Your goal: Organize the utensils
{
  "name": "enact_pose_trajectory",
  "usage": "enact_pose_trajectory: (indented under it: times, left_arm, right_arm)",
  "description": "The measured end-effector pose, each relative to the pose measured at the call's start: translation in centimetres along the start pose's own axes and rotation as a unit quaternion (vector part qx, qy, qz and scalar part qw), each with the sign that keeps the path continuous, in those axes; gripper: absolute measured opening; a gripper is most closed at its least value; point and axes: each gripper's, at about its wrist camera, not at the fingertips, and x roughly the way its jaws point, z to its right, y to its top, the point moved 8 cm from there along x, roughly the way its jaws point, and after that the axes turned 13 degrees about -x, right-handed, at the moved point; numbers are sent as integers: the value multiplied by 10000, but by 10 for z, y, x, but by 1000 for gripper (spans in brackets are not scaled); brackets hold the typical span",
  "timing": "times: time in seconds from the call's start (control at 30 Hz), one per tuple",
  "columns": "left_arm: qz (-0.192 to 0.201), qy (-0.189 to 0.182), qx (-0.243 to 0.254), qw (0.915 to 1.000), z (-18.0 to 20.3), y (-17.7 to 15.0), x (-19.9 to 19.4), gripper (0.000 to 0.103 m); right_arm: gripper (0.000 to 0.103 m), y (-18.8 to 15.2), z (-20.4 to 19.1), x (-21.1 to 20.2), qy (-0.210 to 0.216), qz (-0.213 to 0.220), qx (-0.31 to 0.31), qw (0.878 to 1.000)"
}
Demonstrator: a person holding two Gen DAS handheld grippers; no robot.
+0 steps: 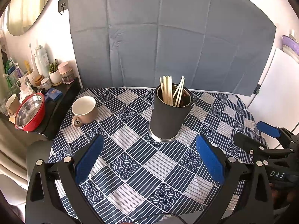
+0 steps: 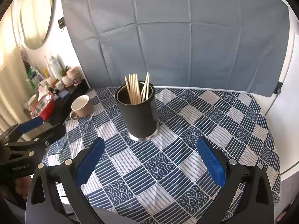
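A black cylindrical holder (image 1: 169, 118) with a metal base stands on the patterned tablecloth, with several pale wooden chopsticks (image 1: 169, 90) upright in it. It also shows in the right wrist view (image 2: 139, 114), with the chopsticks (image 2: 137, 88). My left gripper (image 1: 149, 160) is open and empty, above the cloth in front of the holder. My right gripper (image 2: 150, 161) is open and empty, also in front of the holder. The right gripper shows at the right edge of the left wrist view (image 1: 269, 134). The left gripper shows at the left edge of the right wrist view (image 2: 37, 127).
A beige mug (image 1: 85, 110) stands on the cloth to the left of the holder, also in the right wrist view (image 2: 81, 105). A dark side shelf holds a red bowl (image 1: 30, 112), jars and bottles. A grey cloth backdrop (image 1: 158, 37) hangs behind the table.
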Motion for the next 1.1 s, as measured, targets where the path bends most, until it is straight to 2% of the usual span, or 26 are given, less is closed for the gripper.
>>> enact_pose_trajectory:
  times: [1.1]
  left_arm:
    - [-95,-82,-3,9999,1,-4,0,97]
  right_arm:
    - [95,-5,-6,1,36,-69,-59,10000]
